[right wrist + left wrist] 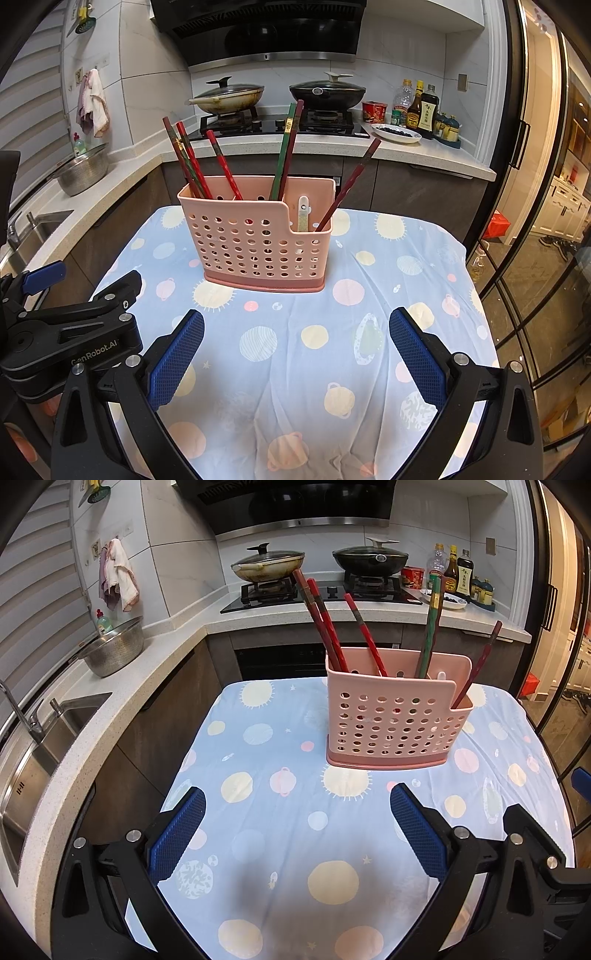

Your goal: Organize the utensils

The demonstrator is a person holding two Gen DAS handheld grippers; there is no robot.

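Observation:
A pink perforated utensil holder (395,720) (262,243) stands upright on the table's blue planet-print cloth (280,812) (295,354). Several red and green chopsticks (328,627) (192,162) lean in its tall compartment; one dark red chopstick (347,188) and a pale spoon (303,214) sit in the low right section. My left gripper (297,830) hovers open over the cloth, short of the holder. My right gripper (295,354) is open too, nothing between its blue pads (177,362). The left gripper's body (74,332) shows at the left of the right wrist view.
A white counter wraps behind the table, with a sink (33,760), a steel colander (114,650), and a hob bearing two lidded pans (267,566) (327,92). Sauce bottles (421,107) and a plate (397,133) stand at the right. Glass doors (535,258) lie to the right.

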